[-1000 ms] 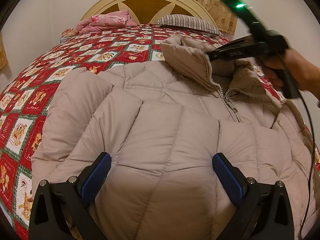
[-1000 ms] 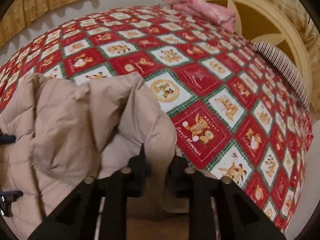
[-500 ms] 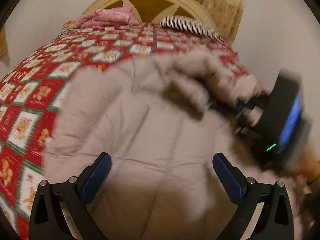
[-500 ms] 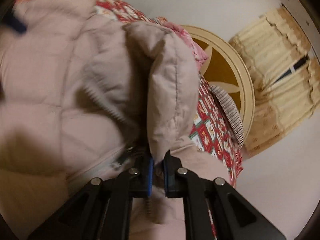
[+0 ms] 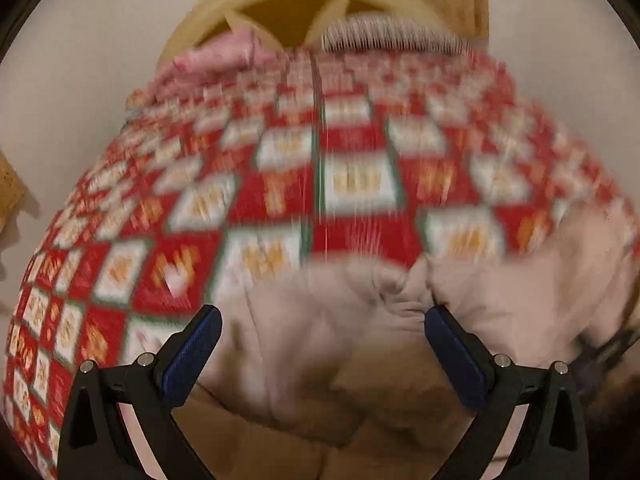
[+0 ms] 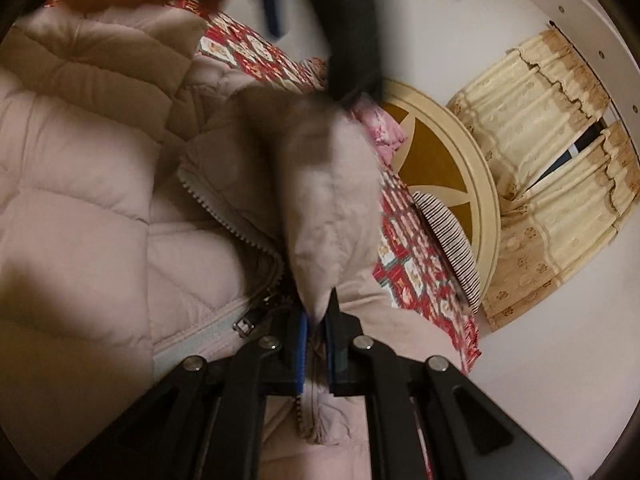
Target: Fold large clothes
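A beige quilted puffer jacket (image 6: 92, 208) lies on the bed. My right gripper (image 6: 315, 326) is shut on its collar (image 6: 332, 200) beside the zipper (image 6: 236, 228) and has the collar pulled back over the body. In the blurred left wrist view the jacket (image 5: 340, 332) fills the lower frame, bunched up. My left gripper (image 5: 322, 324) is open and empty just above it. The left gripper also shows dark and blurred at the top of the right wrist view (image 6: 352, 28).
A red patchwork bedspread (image 5: 280, 184) covers the bed beyond the jacket. A striped pillow (image 5: 384, 34) and a pink folded cloth (image 5: 224, 56) lie by the cream headboard (image 6: 476, 176). Yellow curtains (image 6: 548, 152) hang behind it.
My right gripper has carried the collar back over the jacket toward me. My left gripper has swung forward, so its view now shows mostly bedspread and blurs.
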A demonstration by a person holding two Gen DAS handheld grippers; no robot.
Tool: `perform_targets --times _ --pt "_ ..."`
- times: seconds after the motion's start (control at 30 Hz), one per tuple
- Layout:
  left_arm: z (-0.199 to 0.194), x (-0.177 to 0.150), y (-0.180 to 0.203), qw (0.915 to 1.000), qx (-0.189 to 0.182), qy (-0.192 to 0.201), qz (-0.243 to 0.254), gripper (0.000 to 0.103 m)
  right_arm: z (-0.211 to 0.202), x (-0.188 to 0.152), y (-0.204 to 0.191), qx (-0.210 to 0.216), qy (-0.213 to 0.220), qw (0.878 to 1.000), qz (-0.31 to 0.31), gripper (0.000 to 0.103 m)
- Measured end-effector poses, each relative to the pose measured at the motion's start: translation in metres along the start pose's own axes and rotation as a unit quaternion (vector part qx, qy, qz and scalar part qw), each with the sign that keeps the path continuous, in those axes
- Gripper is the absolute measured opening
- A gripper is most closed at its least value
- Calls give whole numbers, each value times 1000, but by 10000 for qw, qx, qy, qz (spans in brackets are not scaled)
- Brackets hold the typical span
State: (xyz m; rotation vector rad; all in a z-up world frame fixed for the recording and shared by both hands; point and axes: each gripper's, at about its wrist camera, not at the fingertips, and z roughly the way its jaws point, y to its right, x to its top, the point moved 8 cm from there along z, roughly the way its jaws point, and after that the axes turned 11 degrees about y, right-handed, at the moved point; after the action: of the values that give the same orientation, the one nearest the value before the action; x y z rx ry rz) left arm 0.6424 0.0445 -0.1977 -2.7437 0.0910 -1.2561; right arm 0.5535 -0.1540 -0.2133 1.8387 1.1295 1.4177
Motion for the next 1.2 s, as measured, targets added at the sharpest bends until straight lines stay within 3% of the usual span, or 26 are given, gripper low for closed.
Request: perform_targets --times 0.13,0.2,0.3,0.33,0.4,0.47,0.5,0.53,0.57,0.6,0.7,0.77,0.83,0.9,1.03,1.2 --pt "5 -15 -7 9995 -26 122 -302 102 -12 2 14 327 45 9988 368 15" --pt "5 -15 -6 9996 42 185 -222 102 -25 11 28 697 184 9930 940 24" --pt "6 -16 -2 9995 130 266 -118 102 -37 32 75 770 542 9712 2187 53" --pt "7 -16 -2 9995 132 266 -115 102 -35 37 91 672 579 9619 2586 55" --pt "7 -16 -2 9995 94 250 -159 102 -17 33 128 340 352 9319 3595 55" --pt "9 -15 -3 9995 55 231 -213 102 17 9 144 82 -286 9015 4317 55" --pt "8 -13 -4 9994 52 240 -237 102 32 -4 141 53 -597 8931 4458 52" --pt "5 -12 -6 9993 60 249 -266 102 50 -24 129 170 -1104 8814 4590 35" --pt "-1 -8 -8 9990 58 282 -331 102 55 -37 117 309 -1360 8745 4645 26" --pt "-11 0 -12 9981 20 412 -456 102 59 -50 100 432 -1569 8684 4683 27" --pt "-44 30 -16 9900 -177 1018 -957 102 42 -55 77 393 -1425 8826 4462 27" --pt "-52 41 -4 9878 -345 1140 -1007 102 37 -54 73 351 -1373 8847 4441 27" --pt "-38 36 18 9942 -360 859 -545 102 43 -57 75 344 -1390 8858 4413 27" --pt "-9 11 25 9994 37 342 -63 102 45 -59 75 348 -1388 8875 4380 27" --pt "9 -10 13 9959 -409 201 -777 102 44 -64 74 384 -1230 8823 4528 26" --pt "18 -18 19 9969 -353 137 -696 102 51 -68 70 500 -1256 8760 4630 26"
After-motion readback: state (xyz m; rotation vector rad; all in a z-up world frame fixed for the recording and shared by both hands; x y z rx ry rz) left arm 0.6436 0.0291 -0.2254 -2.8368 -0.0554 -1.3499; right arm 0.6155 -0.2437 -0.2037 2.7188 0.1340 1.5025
